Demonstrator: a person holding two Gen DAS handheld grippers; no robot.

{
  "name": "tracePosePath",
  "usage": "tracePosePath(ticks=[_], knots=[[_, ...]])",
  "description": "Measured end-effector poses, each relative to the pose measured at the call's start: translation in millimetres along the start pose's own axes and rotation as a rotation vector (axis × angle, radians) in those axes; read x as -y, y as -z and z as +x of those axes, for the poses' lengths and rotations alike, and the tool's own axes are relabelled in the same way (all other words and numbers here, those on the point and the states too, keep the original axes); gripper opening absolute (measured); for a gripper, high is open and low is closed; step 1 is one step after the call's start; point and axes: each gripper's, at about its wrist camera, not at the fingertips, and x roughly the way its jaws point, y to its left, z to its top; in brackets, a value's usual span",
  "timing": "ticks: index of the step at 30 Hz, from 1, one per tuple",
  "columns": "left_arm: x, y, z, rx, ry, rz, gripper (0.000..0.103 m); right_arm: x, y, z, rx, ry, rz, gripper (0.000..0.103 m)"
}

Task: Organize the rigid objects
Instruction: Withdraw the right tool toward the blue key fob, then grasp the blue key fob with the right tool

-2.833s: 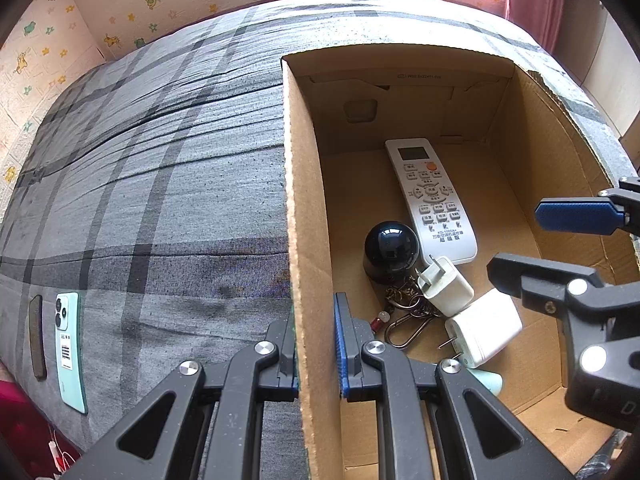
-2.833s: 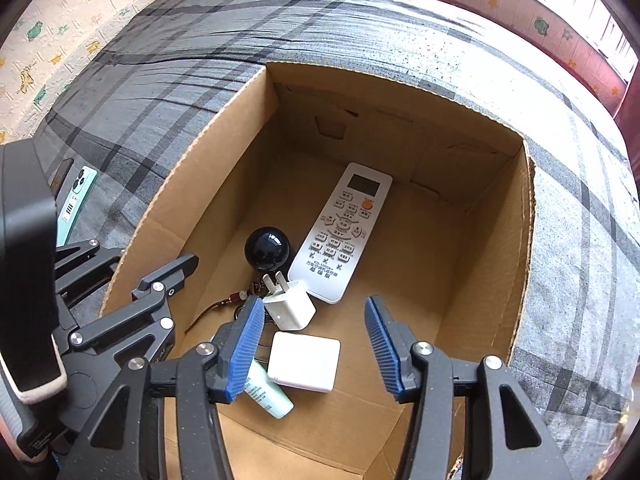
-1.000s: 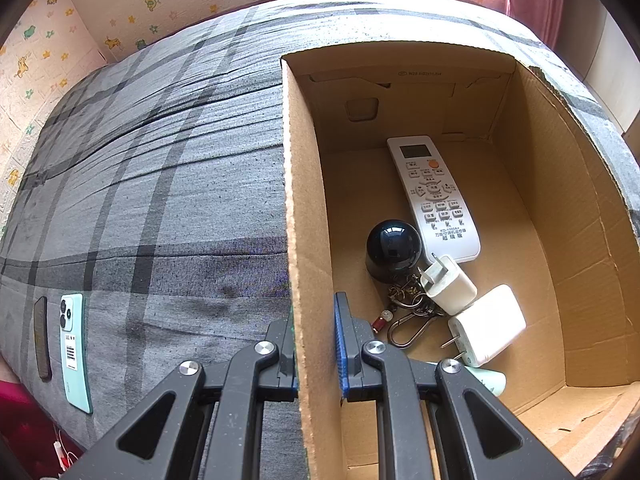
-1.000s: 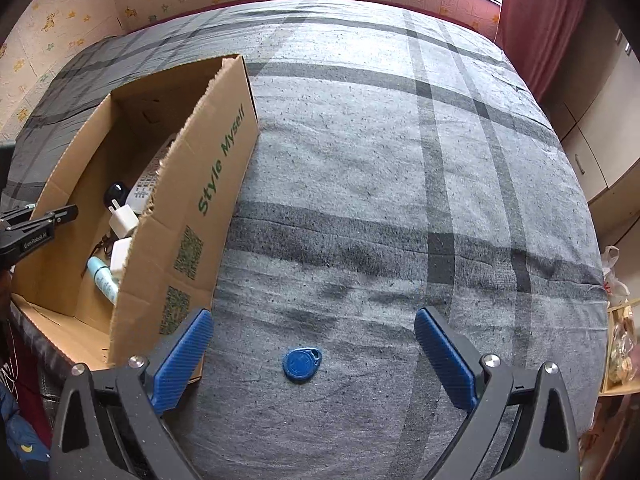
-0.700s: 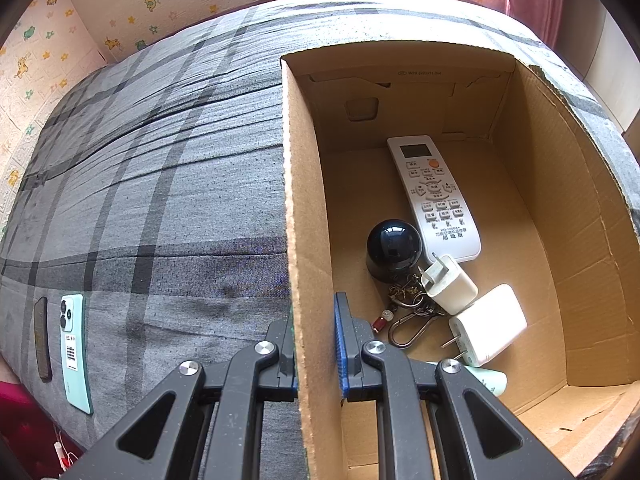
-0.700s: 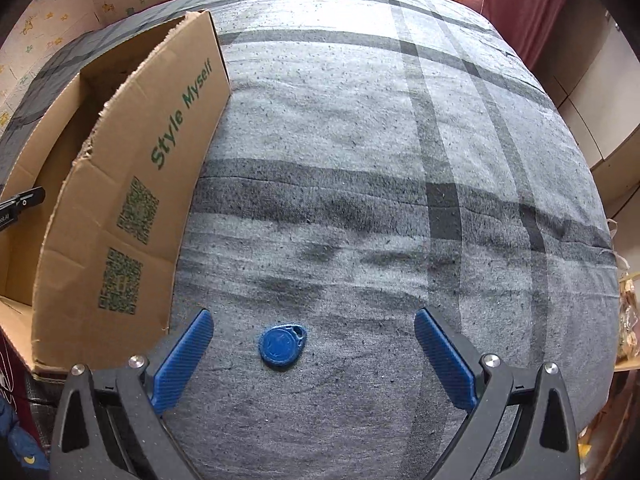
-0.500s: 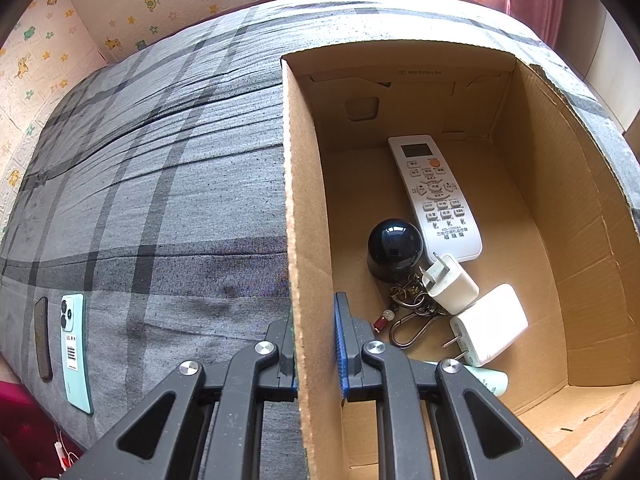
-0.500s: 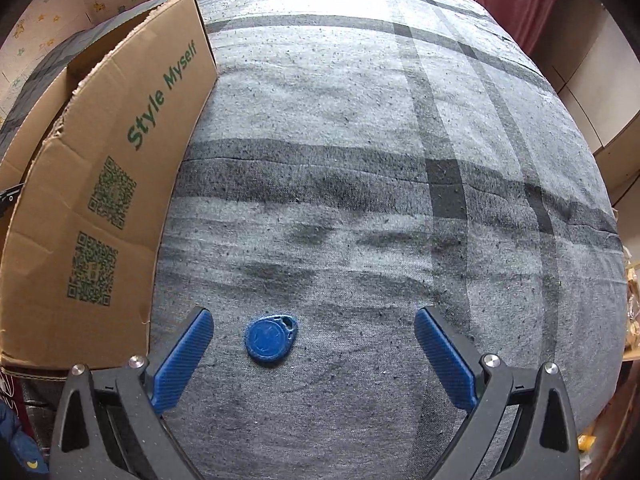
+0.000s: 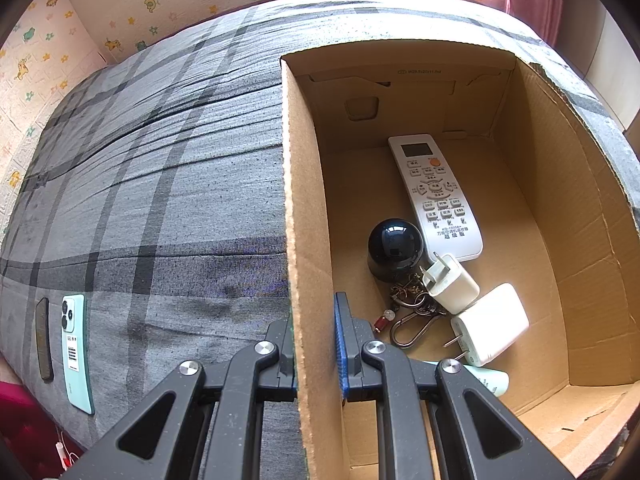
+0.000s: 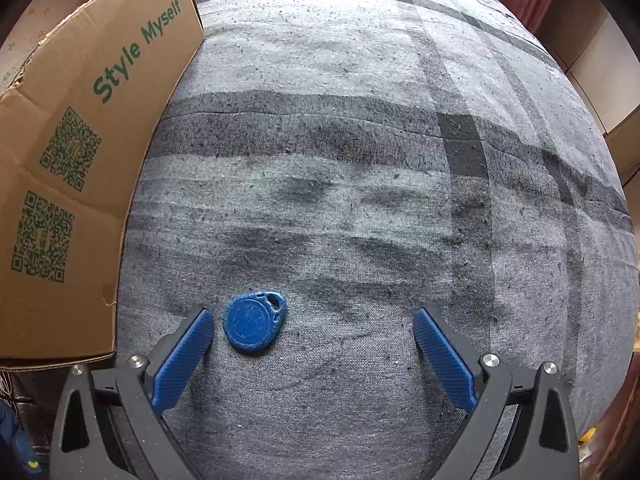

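Tongs first: left gripper (image 9: 314,344) is clamped narrow on the near end of the cardboard box (image 9: 304,208) side wall, one pad outside, one inside. Right gripper (image 10: 310,332) is spread wide and holds nothing, pointing down at the grey plaid cover (image 10: 360,184). Blue key fob (image 10: 255,326) lies flat on the cover between the blue pads, just beside the left-hand one and well off the other; whether it touches that pad I can't tell. Box outer wall with green "Style Myself" print and QR codes stands left of the fob.

Inside the box: white remote (image 9: 434,196), black dome (image 9: 395,249), two white chargers (image 9: 450,284) (image 9: 490,324), keyring with carabiner (image 9: 412,320), pale green tube (image 9: 490,380) partly hidden by the gripper. Mint phone (image 9: 75,352) and a dark slab (image 9: 43,338) lie on the cover left of the box.
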Motion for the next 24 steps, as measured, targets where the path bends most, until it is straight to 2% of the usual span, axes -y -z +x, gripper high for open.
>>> tracePosePath(ticks=[6, 9, 11, 12, 14, 16, 24], knots=[[0, 0, 0, 0.0, -0.002, 0.001, 0.015, 1, 0, 2, -0.001, -0.009, 0.004, 0.101], [0, 1, 0, 0.0, -0.002, 0.0, 0.015, 1, 1, 1, 0.0, -0.014, -0.004, 0.091], [0, 1, 0, 0.0, -0.003, 0.0, 0.015, -2, 2, -5, 0.002, -0.019, -0.006, 0.072], [0, 1, 0, 0.0, -0.006, 0.0, 0.016, -3, 2, -7, 0.004, -0.018, -0.009, 0.067], [0, 0, 0, 0.0, -0.005, 0.0, 0.016, -6, -1, -10, 0.002, -0.011, -0.029, 0.043], [1, 0, 0, 0.0, -0.007, 0.002, 0.016, -10, -2, -14, -0.002, -0.019, -0.054, 0.032], [3, 0, -1, -0.001, -0.01, 0.007, 0.016, -8, -2, -25, 0.003, -0.032, -0.059, 0.032]])
